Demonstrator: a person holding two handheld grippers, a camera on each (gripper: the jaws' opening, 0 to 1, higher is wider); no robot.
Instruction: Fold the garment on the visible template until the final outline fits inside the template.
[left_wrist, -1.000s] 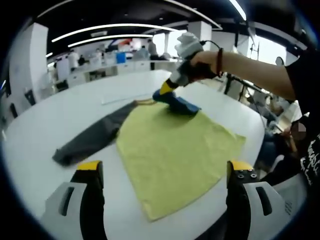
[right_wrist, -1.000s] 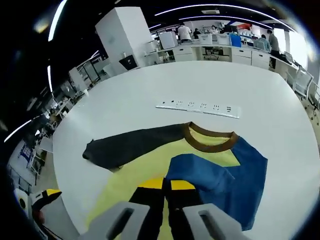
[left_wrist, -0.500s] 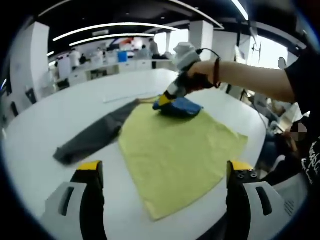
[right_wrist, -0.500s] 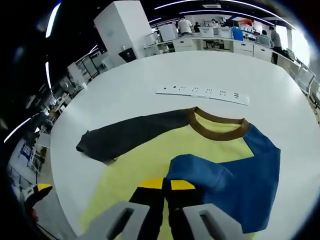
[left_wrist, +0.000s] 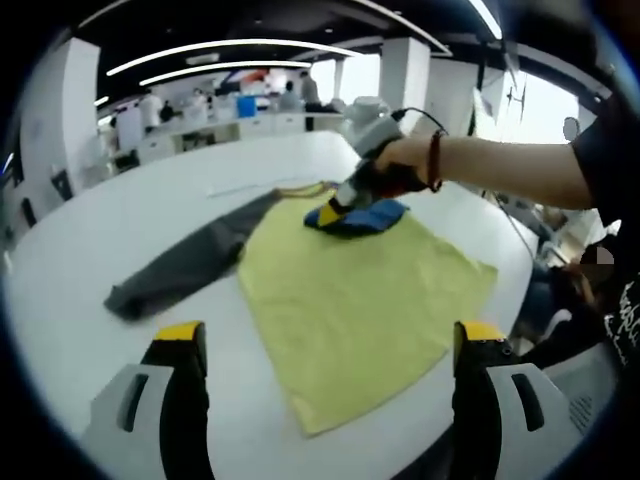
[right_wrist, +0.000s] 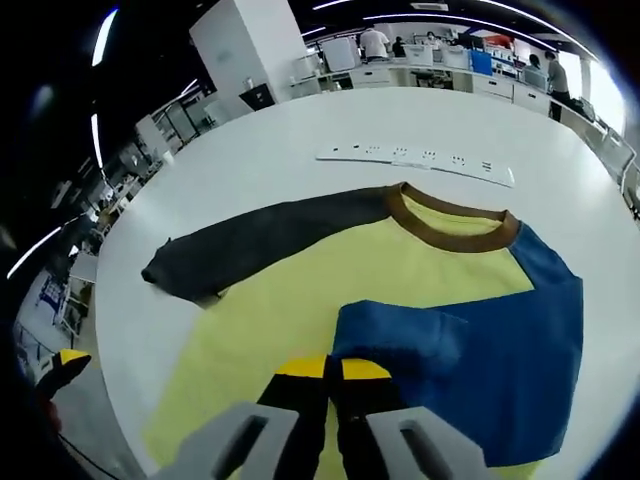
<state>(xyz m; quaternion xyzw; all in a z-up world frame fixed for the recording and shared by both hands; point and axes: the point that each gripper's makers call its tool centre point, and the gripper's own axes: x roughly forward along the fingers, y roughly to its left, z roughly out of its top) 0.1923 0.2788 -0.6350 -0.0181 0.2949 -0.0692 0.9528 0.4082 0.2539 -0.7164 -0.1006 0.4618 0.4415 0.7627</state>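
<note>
A long-sleeved shirt lies flat on the white table (left_wrist: 90, 230), its yellow body (left_wrist: 350, 300) nearest me. Its dark grey sleeve (right_wrist: 250, 240) stretches out to the left, and the brown collar (right_wrist: 455, 218) points away. The blue sleeve (right_wrist: 470, 340) is folded over the yellow body (right_wrist: 290, 310). My right gripper (right_wrist: 333, 368) is shut on the blue sleeve's end and sits low over the shirt, as the left gripper view shows it (left_wrist: 332, 212). My left gripper (left_wrist: 329, 335) stands wide open at the shirt's hem, with nothing between its jaws.
A white power strip (right_wrist: 415, 158) lies on the table beyond the collar. A person's arm (left_wrist: 480, 170) reaches in from the right. The table's edge (left_wrist: 520, 270) runs close past the shirt's right side. Desks and people stand far behind.
My right gripper has drawn the blue sleeve's end further in over the yellow body and lower towards the cloth. The left gripper has stayed open in place.
</note>
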